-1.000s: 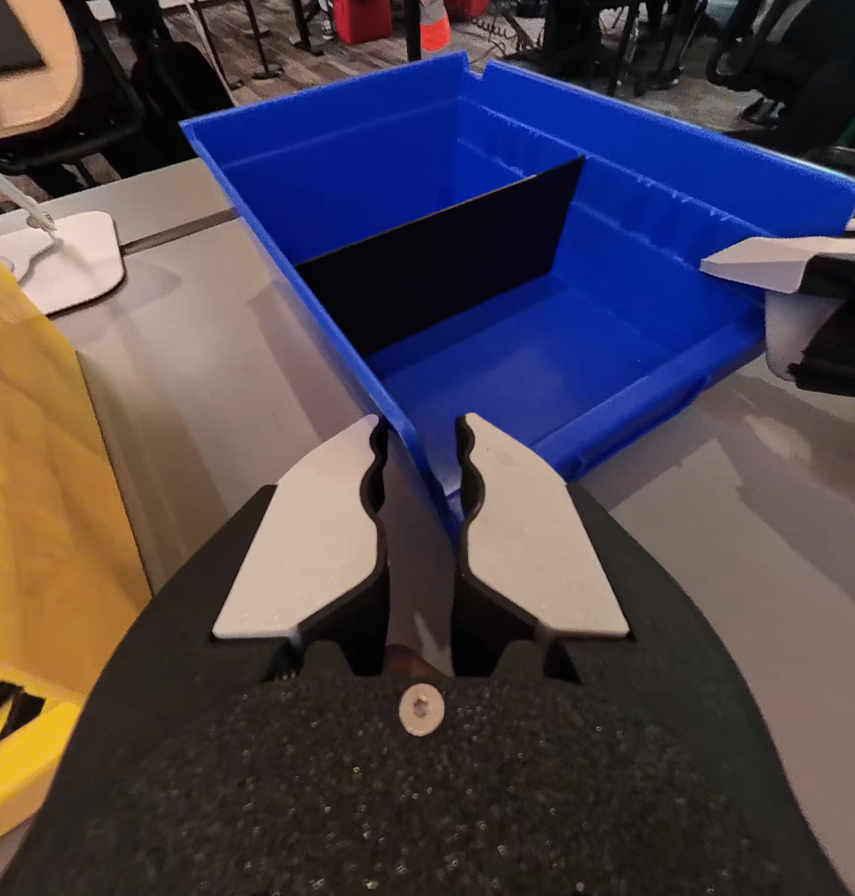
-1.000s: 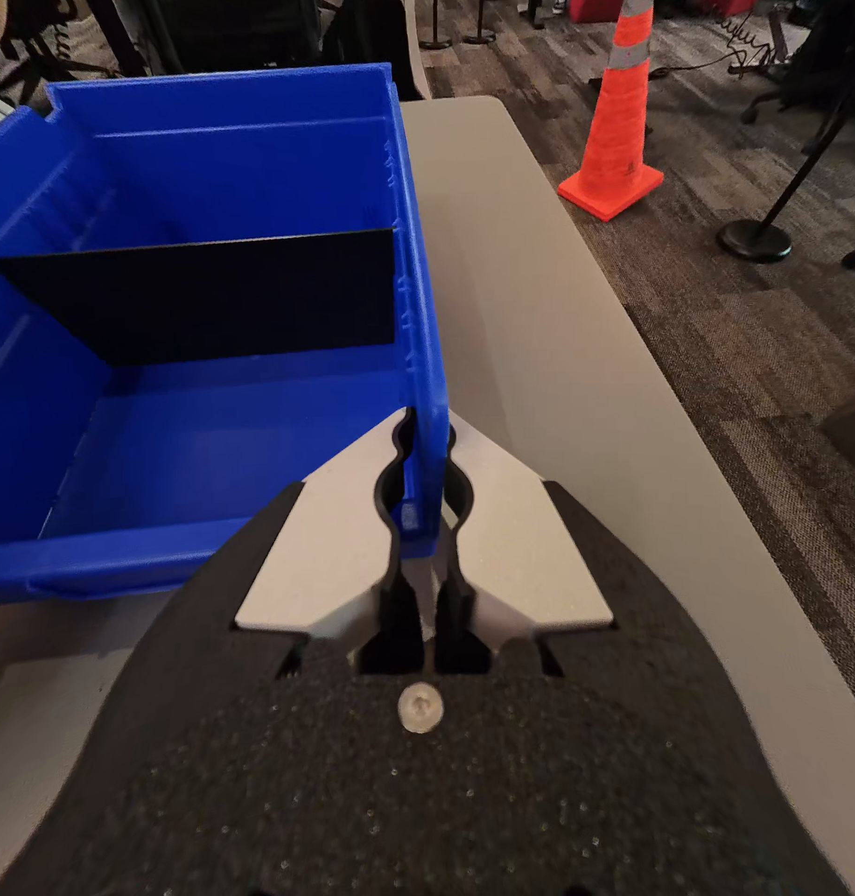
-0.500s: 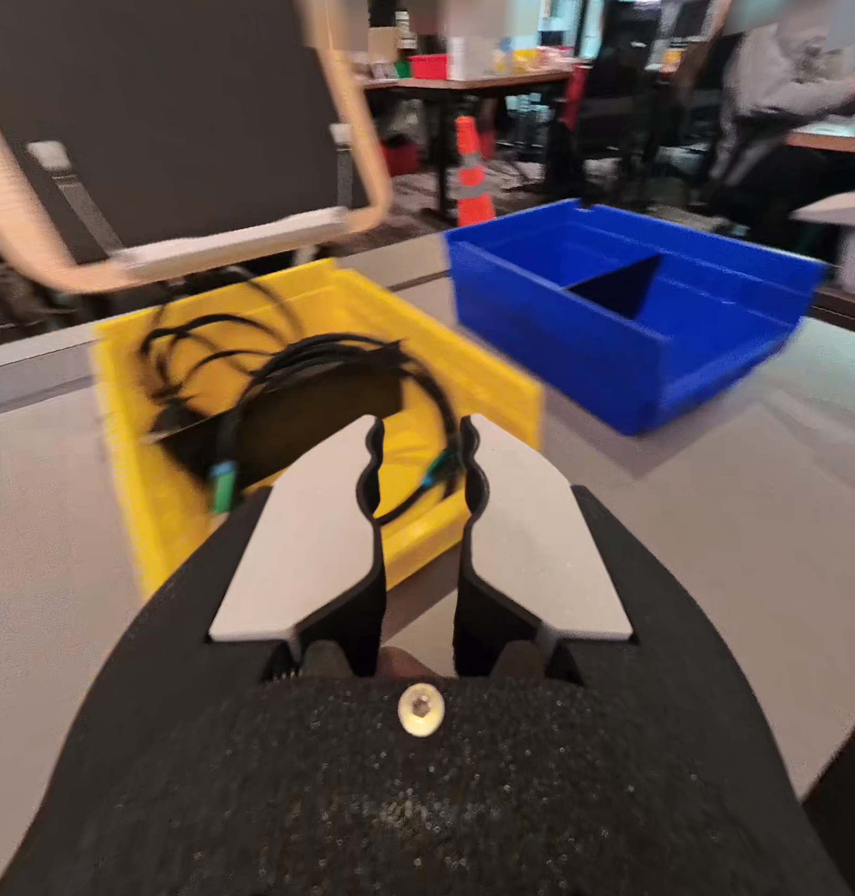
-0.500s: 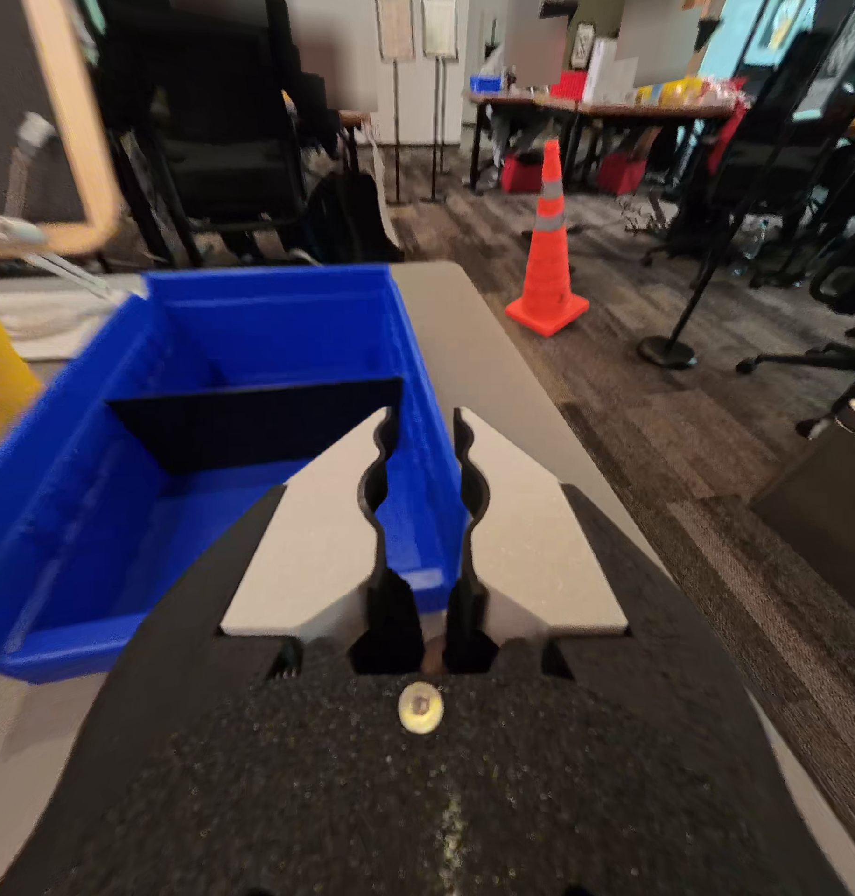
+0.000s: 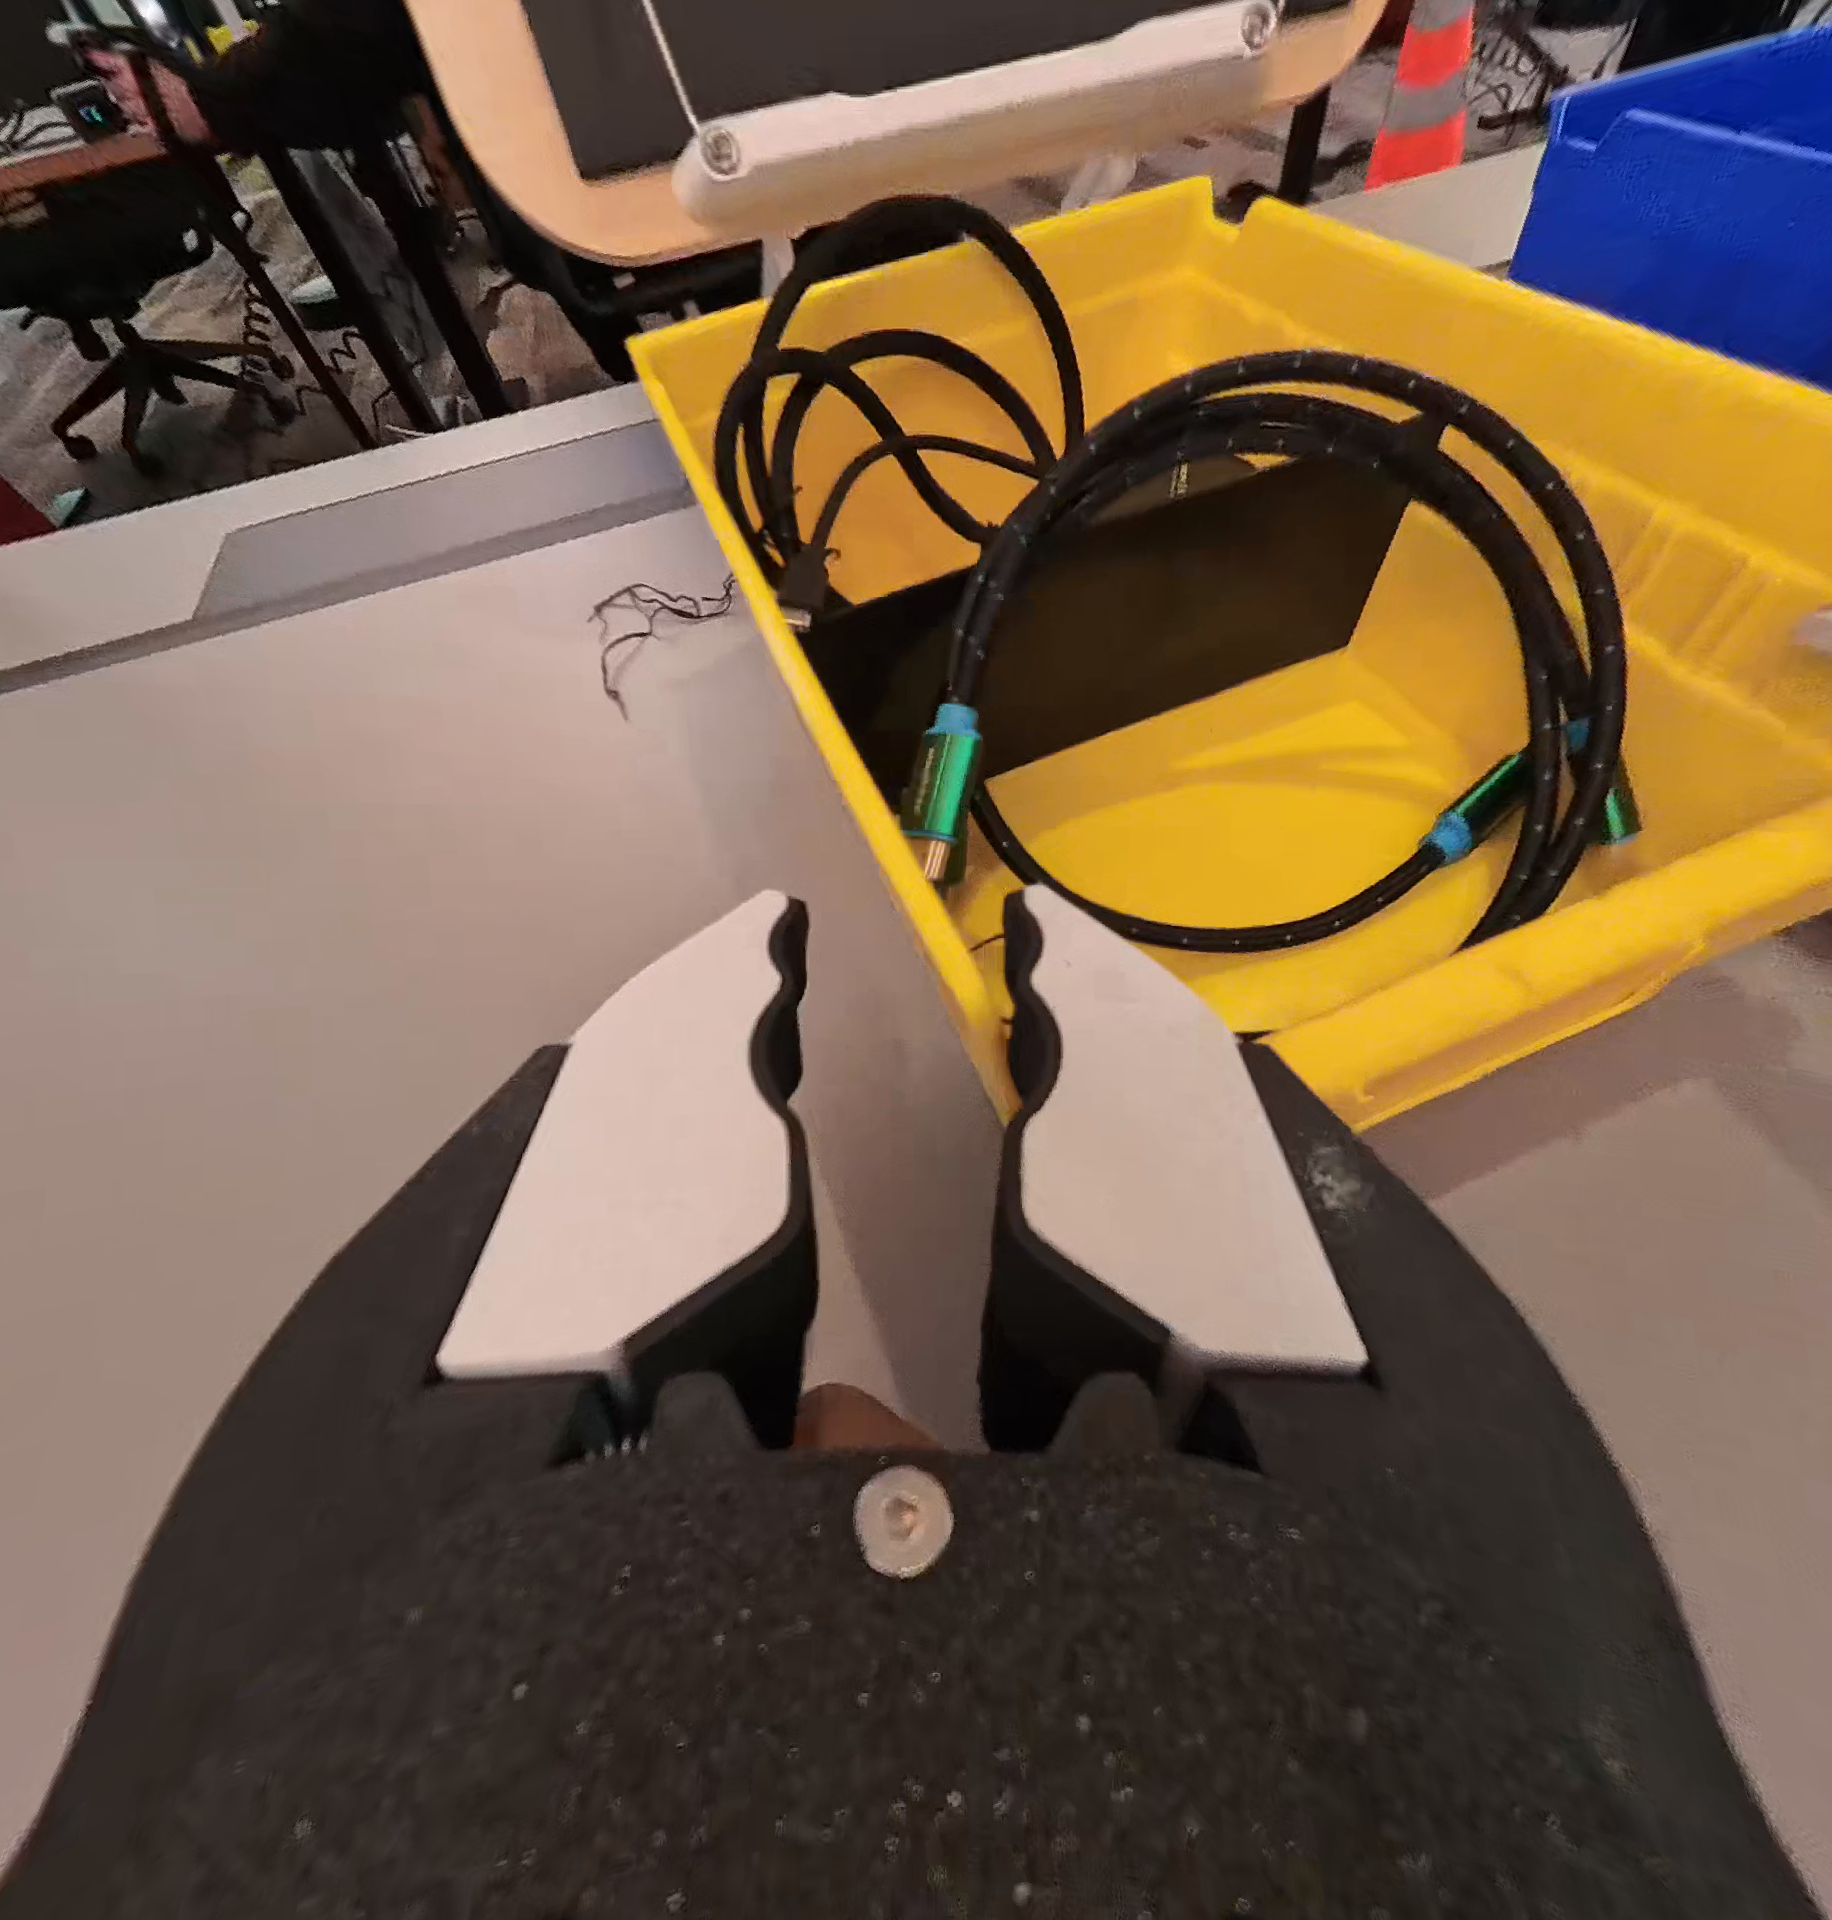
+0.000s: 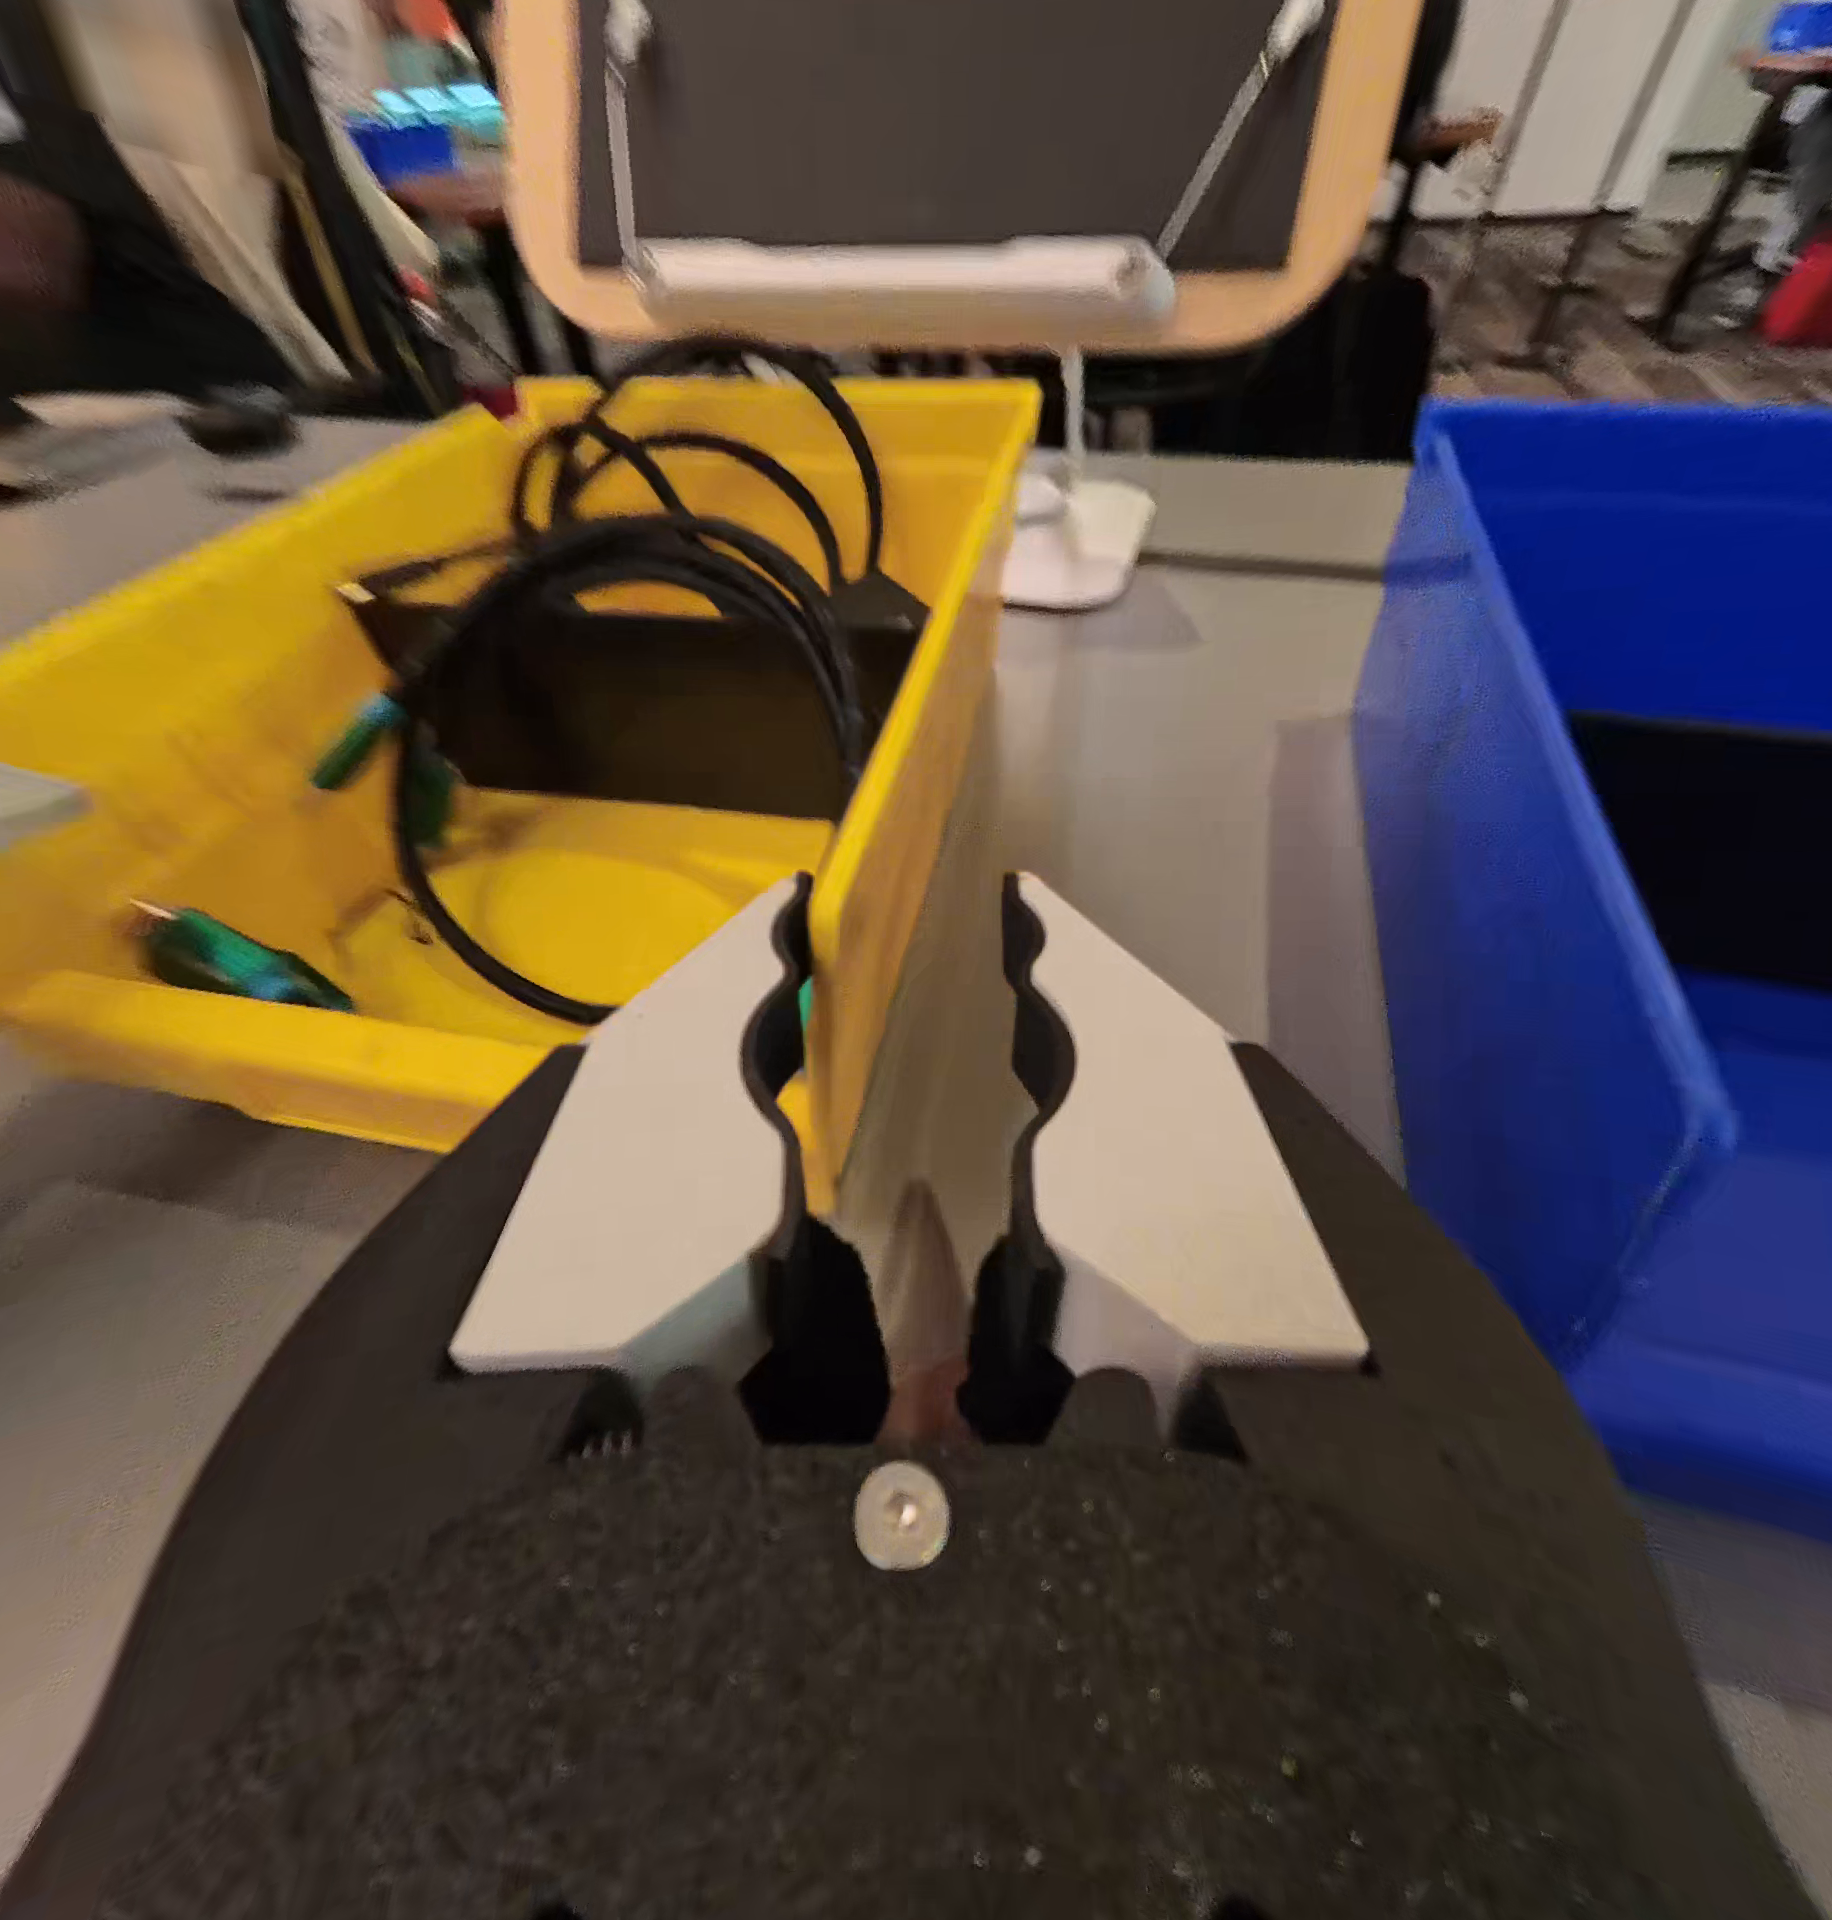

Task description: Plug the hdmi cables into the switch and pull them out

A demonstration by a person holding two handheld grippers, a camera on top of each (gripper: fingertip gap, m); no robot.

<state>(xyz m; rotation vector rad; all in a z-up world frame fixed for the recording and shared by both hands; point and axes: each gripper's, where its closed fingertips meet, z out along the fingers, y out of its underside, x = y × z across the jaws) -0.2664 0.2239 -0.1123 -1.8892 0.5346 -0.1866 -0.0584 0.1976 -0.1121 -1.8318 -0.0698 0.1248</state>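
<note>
In the yellow bin (image 5: 1514, 997) on the worktop (image 5: 320, 883): braided HDMI cables (image 5: 1307, 914) coiled over the black divider (image 5: 1151, 644); switch not identifiable.
Both left gripper (image 5: 901, 935) and right gripper (image 6: 907, 904) are parted, nothing held. Cable judged light, floppy, snag-prone; the rigid green plug (image 5: 938, 790) is best taken by its shell.

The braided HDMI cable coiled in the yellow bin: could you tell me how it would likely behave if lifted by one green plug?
The braided HDMI cable would probably hang floppy, its loose loops uncoiling. It likely snags, since it overlaps the thinner black cable. The green plug looks rigid, so should grip firmly.
</note>
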